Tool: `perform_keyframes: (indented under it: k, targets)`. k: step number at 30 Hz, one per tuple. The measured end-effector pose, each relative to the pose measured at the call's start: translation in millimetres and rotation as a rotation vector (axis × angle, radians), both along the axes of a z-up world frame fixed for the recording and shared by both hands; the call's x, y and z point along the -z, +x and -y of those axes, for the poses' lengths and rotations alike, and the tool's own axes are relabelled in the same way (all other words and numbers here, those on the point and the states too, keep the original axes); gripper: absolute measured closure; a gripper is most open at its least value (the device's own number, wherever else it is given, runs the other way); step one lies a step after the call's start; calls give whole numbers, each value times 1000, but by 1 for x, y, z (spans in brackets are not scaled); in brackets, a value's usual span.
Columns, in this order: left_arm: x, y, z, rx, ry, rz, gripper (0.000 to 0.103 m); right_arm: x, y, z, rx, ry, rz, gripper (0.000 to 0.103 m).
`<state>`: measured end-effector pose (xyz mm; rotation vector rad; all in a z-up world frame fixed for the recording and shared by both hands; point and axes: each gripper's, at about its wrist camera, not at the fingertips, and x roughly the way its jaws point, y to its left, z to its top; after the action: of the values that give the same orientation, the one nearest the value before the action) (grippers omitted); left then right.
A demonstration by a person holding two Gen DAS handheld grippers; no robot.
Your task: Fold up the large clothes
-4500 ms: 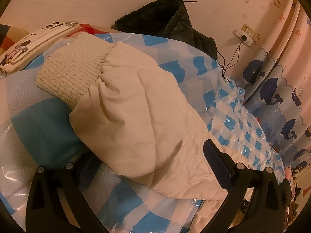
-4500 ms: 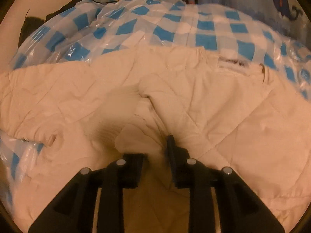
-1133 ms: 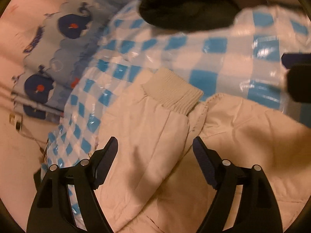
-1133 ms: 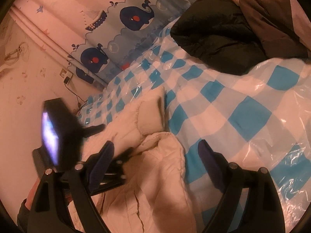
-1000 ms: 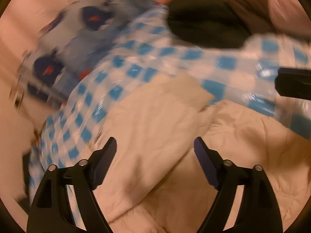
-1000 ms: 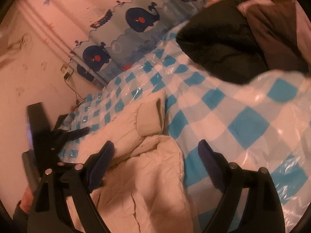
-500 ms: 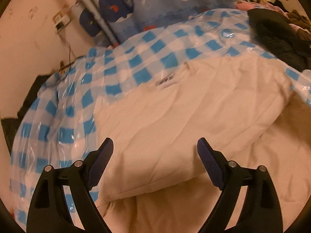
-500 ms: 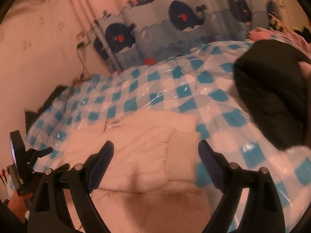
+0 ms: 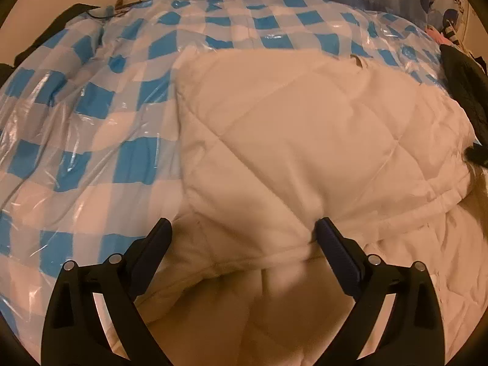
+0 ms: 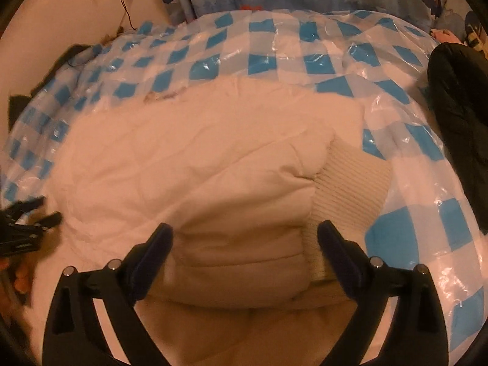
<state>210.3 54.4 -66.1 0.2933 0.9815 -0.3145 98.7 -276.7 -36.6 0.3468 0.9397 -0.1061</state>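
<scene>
Both grippers, left (image 9: 242, 235) and right (image 10: 245, 239), jaws opening and empty, straddle the jacket (image 9: 305, 140) stretching toward twelve o'clock, the right one nearer the cuff (image 10: 347, 189) at one o'clock.

— Is it bright where you are?

— No, it is dim and the light is warm and orange. My white jacket (image 9: 305, 140) looks peachy. Under my fingers (image 9: 152, 244) it goes dark – that is a shadow.

— Anything shiny?

— Yes, the plastic over the checked cover (image 10: 305, 39) has little white shines.

— Is it sharp?

— Not all of it. My other gripper (image 10: 21, 228) at the edge is smeared. The round lens bends things, and the corners are black.
</scene>
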Motion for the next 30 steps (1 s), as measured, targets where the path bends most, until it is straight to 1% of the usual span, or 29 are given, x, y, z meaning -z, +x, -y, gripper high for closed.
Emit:
perform_keyframes:
  k: [1,2,4,5,7,8,10,11,12,14,15,17,20,21,24,27,28,30]
  targets:
    - [-5,-6,-2,5,-2,15,11,-11,-12,4,-4,30,36,10]
    - [-12,-12,-5,11,-9,26,11,-19,-21,6,-8,39,57,10]
    - [-27,-26,-13,22,-40,37,11,-40,-55,14,-12,30,95,10]
    - [-35,-33,-21,28,-71,33,11,-46,-66,17,-11,29,99,10]
    - [-50,-49,-40,25,-139,18,11,-54,-107,31,2,37,92,10]
    - [-56,-58,-53,19,-175,8,11,-53,-127,38,12,44,73,10]
    - [-63,-76,-77,-4,-224,-16,11,-48,-158,47,28,63,39,10]
    - [-64,-83,-88,-16,-234,-27,11,-42,-178,52,39,87,14,10]
    - [-64,-89,-96,-24,-235,-33,11,-38,-189,55,46,108,-1,10]
    - [-62,-108,-120,-49,-232,-59,11,-27,-213,60,66,183,-30,10]
    - [-60,-117,-131,-60,-248,-82,11,-20,-228,61,78,245,-45,10]
    - [-58,-133,-151,-77,-288,-123,11,-15,-245,57,83,299,-55,10]
    - [-52,-157,-173,-85,-348,-189,11,-15,-260,42,58,327,-70,10]
    - [-50,-166,-179,-89,-367,-213,11,-14,-263,35,43,328,-79,10]
    - [-44,-183,-195,-107,-402,-243,11,-9,-267,16,-11,331,-125,10]
    - [-40,-193,-216,-154,-460,-269,11,-3,-271,2,-48,323,-173,10]
    - [-36,-197,-224,-169,-500,-294,11,-3,-273,-1,-54,329,-177,10]
    - [-31,-203,-230,-172,-537,-335,11,-5,-277,-8,-74,348,-176,10]
